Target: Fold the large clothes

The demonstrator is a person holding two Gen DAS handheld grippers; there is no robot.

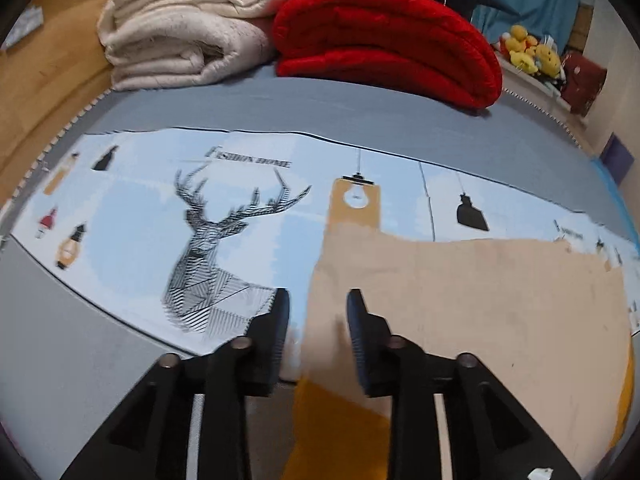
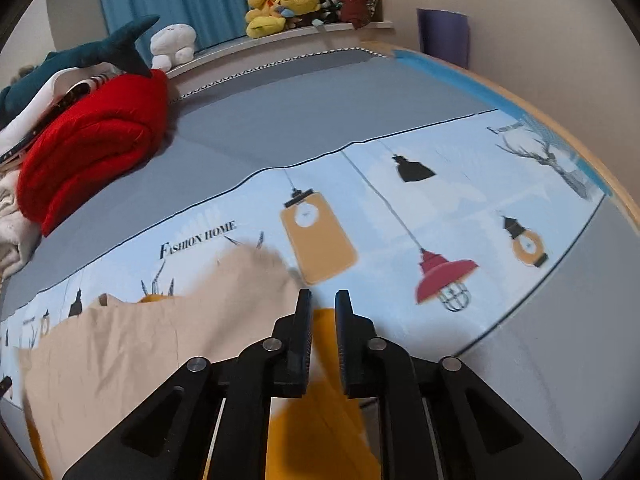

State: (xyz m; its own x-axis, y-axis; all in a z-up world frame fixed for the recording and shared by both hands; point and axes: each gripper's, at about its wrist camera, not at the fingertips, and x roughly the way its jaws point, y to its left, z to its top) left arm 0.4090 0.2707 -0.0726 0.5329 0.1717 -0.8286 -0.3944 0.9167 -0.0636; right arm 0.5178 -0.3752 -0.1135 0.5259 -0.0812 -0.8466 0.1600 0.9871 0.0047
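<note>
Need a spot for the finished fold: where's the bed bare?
Free: grey sheet between the red blanket and the printed strip, running to the blue-taped edge. Crowded: head end, cream blanket beside the red one; near side, the beige garment.

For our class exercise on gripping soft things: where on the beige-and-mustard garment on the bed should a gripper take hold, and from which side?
Grip the garment at its near hem, where the mustard layer hangs over the bed's edge. Come from the near side, fingers pointing across the bed. That edge is loose and lifted, while the rest lies flat on the printed sheet. The left gripper and right gripper already straddle it there.
</note>
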